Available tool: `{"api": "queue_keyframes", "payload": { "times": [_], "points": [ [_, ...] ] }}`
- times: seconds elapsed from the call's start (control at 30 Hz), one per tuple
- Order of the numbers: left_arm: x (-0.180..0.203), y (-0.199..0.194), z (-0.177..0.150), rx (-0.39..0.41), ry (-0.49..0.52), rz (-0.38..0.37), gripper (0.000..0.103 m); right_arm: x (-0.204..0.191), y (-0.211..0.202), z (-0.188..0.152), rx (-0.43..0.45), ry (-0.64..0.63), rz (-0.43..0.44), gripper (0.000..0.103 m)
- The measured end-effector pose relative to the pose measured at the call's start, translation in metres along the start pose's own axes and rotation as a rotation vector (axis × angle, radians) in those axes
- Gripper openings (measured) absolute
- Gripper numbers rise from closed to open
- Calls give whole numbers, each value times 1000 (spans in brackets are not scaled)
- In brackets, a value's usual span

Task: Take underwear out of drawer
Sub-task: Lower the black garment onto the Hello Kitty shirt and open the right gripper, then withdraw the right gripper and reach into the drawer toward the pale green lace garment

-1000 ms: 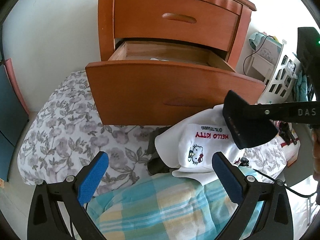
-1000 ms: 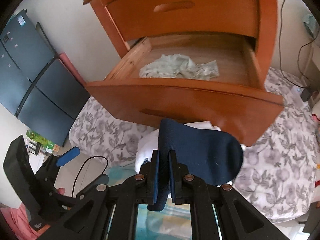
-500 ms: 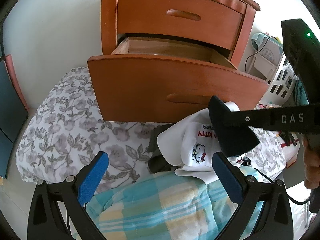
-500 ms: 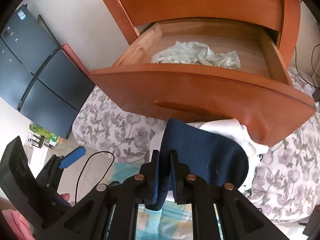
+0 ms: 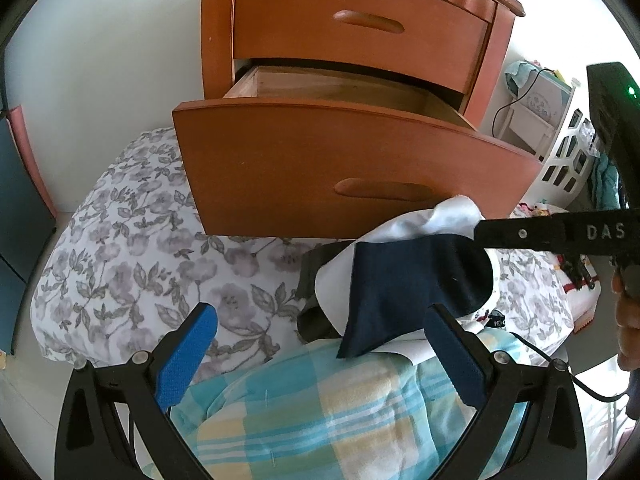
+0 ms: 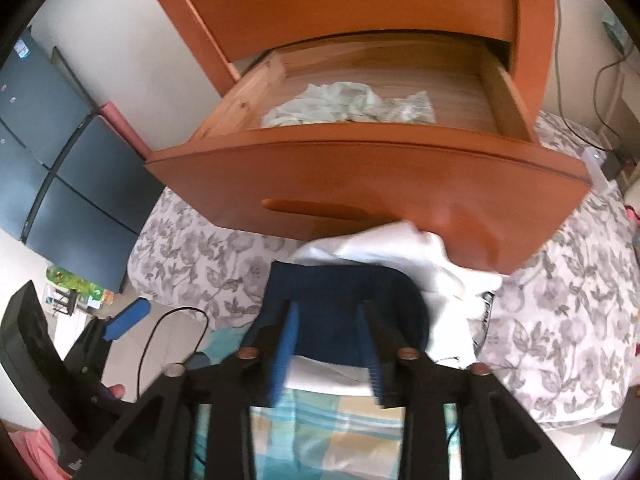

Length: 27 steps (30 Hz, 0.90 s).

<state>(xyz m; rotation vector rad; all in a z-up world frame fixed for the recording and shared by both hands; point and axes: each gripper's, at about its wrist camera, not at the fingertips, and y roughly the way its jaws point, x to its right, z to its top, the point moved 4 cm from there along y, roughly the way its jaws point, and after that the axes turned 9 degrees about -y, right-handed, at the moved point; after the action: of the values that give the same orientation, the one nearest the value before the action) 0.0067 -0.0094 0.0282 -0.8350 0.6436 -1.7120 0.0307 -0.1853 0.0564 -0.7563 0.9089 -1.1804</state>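
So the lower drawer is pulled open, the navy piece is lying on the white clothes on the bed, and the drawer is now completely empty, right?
Not quite. The lower drawer is open and the navy piece lies on the white clothes, but the drawer is not empty: the right wrist view shows a crumpled pale garment inside it.

Right gripper [image 6: 332, 344] jaws just opened; left gripper [image 5: 320, 352] jaws wide.

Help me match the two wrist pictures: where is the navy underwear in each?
Left wrist: navy underwear right of centre, draped over the white garment.
Right wrist: low centre, between the opened right tongs.
Shared landmark: the open lower drawer above it.
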Motion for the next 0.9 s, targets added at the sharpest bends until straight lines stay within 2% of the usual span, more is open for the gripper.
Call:
{"api": "queue_keyframes", "payload": {
  "times": [0.2,0.53,0.6,0.77,0.9],
  "points": [
    [1,0,-1,-2,11,2,103,11,0,-9,-4,18,-33,65],
    [1,0,-1,1,16,15,103,18,1,-16,-2,19,-69,79],
    [2,-1,-2,2,19,18,103,19,0,-17,4,16,-77,88],
    [2,-2,-1,7,22,27,103,23,-2,-18,18,19,-88,103],
    [4,-4,-1,14,28,35,103,26,-5,-20,37,17,-96,103]
  ]
}}
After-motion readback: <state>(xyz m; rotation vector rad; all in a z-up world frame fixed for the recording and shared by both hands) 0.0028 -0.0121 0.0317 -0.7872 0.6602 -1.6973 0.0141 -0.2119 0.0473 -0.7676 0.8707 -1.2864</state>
